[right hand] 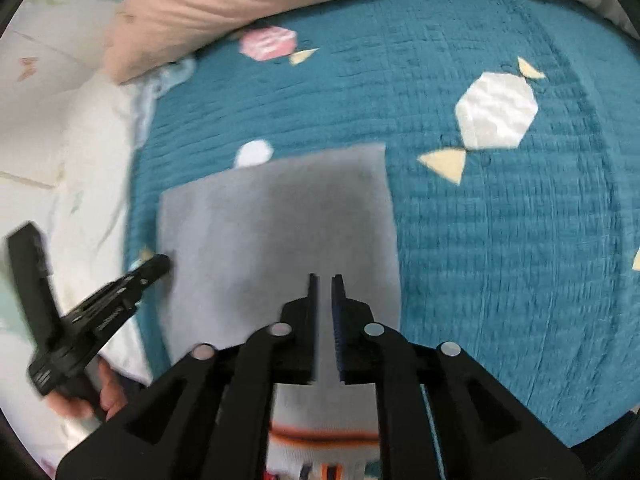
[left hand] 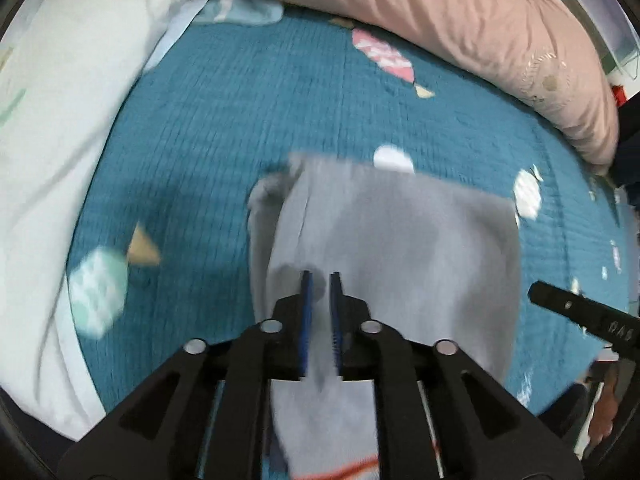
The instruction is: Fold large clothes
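A grey garment [left hand: 384,240] lies folded on a teal bedspread [left hand: 224,128]; it also shows in the right wrist view [right hand: 280,232], with orange and white trim at its near edge [right hand: 324,440]. My left gripper [left hand: 320,280] is shut on a fold of the grey cloth, which runs between its blue pads. My right gripper [right hand: 326,280] is shut on the near part of the same garment, cloth between its pads. The right gripper's tip shows at the right of the left wrist view [left hand: 580,312]. The left gripper shows at the left of the right wrist view [right hand: 100,308].
A pink quilt [left hand: 420,12] is bunched along the far side of the bed. A white pillow [left hand: 44,140] lies at the left. The bedspread [right hand: 500,240] has candy-shaped patches. The frames are blurred by motion.
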`<state>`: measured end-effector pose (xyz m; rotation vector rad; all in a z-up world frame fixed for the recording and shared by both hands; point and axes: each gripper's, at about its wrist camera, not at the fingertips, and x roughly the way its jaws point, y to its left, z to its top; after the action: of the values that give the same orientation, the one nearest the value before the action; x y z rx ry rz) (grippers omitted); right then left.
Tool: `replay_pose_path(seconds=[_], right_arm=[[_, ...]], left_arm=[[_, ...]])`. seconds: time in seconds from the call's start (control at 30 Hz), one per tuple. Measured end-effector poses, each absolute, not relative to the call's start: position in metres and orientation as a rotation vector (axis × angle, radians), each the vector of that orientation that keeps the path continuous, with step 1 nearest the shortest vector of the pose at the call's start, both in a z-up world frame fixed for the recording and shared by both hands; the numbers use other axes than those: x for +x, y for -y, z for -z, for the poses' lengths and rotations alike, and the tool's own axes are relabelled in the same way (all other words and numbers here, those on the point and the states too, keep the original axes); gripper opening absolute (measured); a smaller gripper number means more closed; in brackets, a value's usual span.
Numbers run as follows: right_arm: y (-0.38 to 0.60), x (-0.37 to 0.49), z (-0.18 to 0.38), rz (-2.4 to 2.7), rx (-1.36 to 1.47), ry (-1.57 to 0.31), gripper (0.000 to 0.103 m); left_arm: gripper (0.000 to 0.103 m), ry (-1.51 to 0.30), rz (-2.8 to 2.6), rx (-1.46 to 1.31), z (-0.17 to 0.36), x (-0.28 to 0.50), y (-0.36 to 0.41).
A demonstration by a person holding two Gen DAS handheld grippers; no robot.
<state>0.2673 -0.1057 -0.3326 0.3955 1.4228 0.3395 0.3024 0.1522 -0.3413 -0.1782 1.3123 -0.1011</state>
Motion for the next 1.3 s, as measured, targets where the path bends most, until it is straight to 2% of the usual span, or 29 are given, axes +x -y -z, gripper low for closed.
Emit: replay_pose_path(seconds=[0.03, 0.07, 0.1, 0.17, 0.2, 0.27, 0.3, 0.6, 0.63, 0.67, 0.7, 0.87, 0.97, 1.0, 1.03, 1.1, 1.17, 1.23, 1.3], right_arm=[[0.111, 0.26, 0.335, -0.349, 0.419, -1.434, 0.059], [0.117, 0.253, 0.337, -0.34, 0.429, -1.44, 0.067], [0.124, 0.246, 0.341, -0.312, 0.426, -1.432, 0.07], [0.134, 0.236, 0.352, -0.282, 0.422, -1.435, 0.07], [0.136, 0.236, 0.36, -0.277, 0.443, -1.452, 0.07], [0.146, 0.23, 0.381, -0.27, 0.553, -1.487, 0.07], [0.148, 0.23, 0.388, -0.278, 0.592, -1.499, 0.07], [0.143, 0.229, 0.405, -0.403, 0.747, -1.49, 0.072], [0.143, 0.229, 0.405, -0.408, 0.753, -1.49, 0.071], [0.143, 0.231, 0.405, -0.416, 0.76, -1.492, 0.071], [0.141, 0.233, 0.406, -0.434, 0.77, -1.492, 0.07], [0.134, 0.241, 0.411, -0.473, 0.778, -1.496, 0.07], [0.13, 0.249, 0.423, -0.485, 0.814, -1.481, 0.076], [0.127, 0.251, 0.426, -0.485, 0.836, -1.477, 0.086], [0.122, 0.252, 0.425, -0.496, 0.837, -1.47, 0.091], [0.108, 0.255, 0.42, -0.479, 0.742, -1.482, 0.093], [0.091, 0.256, 0.413, -0.445, 0.605, -1.492, 0.091], [0.088, 0.254, 0.408, -0.396, 0.562, -1.496, 0.077], [0.093, 0.253, 0.404, -0.381, 0.588, -1.496, 0.066]], left_arm=[[0.022, -1.322, 0.104, -0.192, 0.344, 0.296, -0.157], [0.027, -1.33, 0.113, -0.223, 0.348, 0.286, -0.167], [0.032, -1.336, 0.122, -0.247, 0.351, 0.281, -0.172], [0.051, -1.347, 0.15, -0.317, 0.361, 0.27, -0.188], [0.053, -1.356, 0.16, -0.353, 0.367, 0.268, -0.195], [0.066, -1.373, 0.172, -0.454, 0.381, 0.267, -0.211], [0.067, -1.377, 0.181, -0.491, 0.384, 0.266, -0.216], [0.07, -1.439, 0.38, -0.714, 0.41, 0.277, -0.232], [0.067, -1.444, 0.4, -0.732, 0.411, 0.277, -0.232], [0.058, -1.446, 0.42, -0.75, 0.411, 0.278, -0.232], [0.055, -1.455, 0.454, -0.791, 0.414, 0.278, -0.233], [0.055, -1.476, 0.504, -0.864, 0.43, 0.281, -0.227], [0.061, -1.451, 0.51, -0.854, 0.431, 0.281, -0.223], [0.061, -1.442, 0.506, -0.843, 0.43, 0.28, -0.221], [0.062, -1.436, 0.503, -0.83, 0.428, 0.28, -0.22], [0.064, -1.407, 0.47, -0.821, 0.426, 0.277, -0.216], [0.064, -1.377, 0.425, -0.777, 0.421, 0.272, -0.207], [0.062, -1.356, 0.376, -0.769, 0.417, 0.267, -0.2], [0.048, -1.347, 0.361, -0.8, 0.416, 0.267, -0.195]])
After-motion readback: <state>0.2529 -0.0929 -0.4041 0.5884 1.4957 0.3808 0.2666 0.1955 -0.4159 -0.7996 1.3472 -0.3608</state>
